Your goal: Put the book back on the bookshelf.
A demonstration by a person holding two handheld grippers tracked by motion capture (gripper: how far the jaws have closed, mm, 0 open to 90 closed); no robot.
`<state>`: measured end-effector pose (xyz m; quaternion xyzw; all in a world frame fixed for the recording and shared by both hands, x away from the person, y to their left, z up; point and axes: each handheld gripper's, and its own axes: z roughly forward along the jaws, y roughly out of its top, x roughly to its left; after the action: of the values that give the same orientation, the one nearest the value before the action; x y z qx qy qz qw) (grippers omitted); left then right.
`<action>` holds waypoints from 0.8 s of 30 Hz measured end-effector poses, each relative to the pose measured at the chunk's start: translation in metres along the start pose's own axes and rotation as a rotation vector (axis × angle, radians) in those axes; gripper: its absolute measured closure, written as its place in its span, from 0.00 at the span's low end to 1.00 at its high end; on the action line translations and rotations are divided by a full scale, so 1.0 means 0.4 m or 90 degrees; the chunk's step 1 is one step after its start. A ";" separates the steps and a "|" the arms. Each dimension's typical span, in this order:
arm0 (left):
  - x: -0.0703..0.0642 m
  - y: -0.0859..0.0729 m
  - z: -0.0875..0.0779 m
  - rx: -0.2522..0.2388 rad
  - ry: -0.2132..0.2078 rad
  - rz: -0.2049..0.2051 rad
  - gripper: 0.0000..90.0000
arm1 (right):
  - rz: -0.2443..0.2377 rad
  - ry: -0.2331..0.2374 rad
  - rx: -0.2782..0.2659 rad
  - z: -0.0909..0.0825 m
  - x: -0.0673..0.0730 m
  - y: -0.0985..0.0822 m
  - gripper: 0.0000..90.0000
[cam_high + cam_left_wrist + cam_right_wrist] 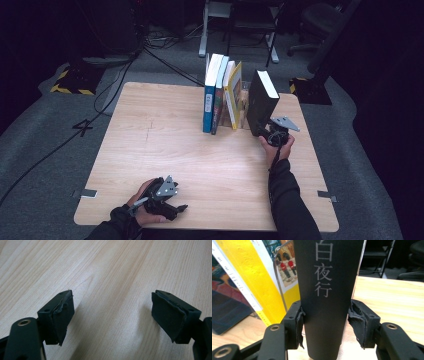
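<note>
A thick black book (262, 102) with pale characters on its spine (327, 277) stands tilted at the right end of a row of books. My right gripper (268, 134) is shut on the foot of that spine, a pad (299, 320) against each side of it. To its left stand a blue book (209, 97), a darker one and a yellow book (234, 95), the yellow one leaning. A wire bookend (277, 277) rises between the yellow book (247, 277) and the black one. My left gripper (178, 198) lies near the table's front edge, open, with bare wood between its pads (62, 315).
The light wooden table (160, 150) has bare wood across its left half and middle. Cables run over the grey floor (75, 130) to the left. Chairs and a desk frame (240, 30) stand behind the table in the dark.
</note>
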<state>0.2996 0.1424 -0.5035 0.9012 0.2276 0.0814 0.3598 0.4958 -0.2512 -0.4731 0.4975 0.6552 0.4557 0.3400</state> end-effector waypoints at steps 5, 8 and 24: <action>0.000 0.000 0.000 0.000 -0.002 0.002 0.21 | -0.005 -0.019 -0.006 0.001 0.010 0.007 0.59; 0.000 0.001 0.001 0.000 -0.002 0.003 0.21 | -0.012 -0.014 -0.007 0.009 0.026 0.017 0.59; -0.004 -0.003 -0.001 -0.001 -0.009 0.010 0.21 | -0.023 -0.022 0.022 0.033 0.016 0.038 0.59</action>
<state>0.2978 0.1427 -0.5039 0.9033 0.2178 0.0784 0.3613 0.5113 -0.2401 -0.4635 0.4989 0.6659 0.4297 0.3508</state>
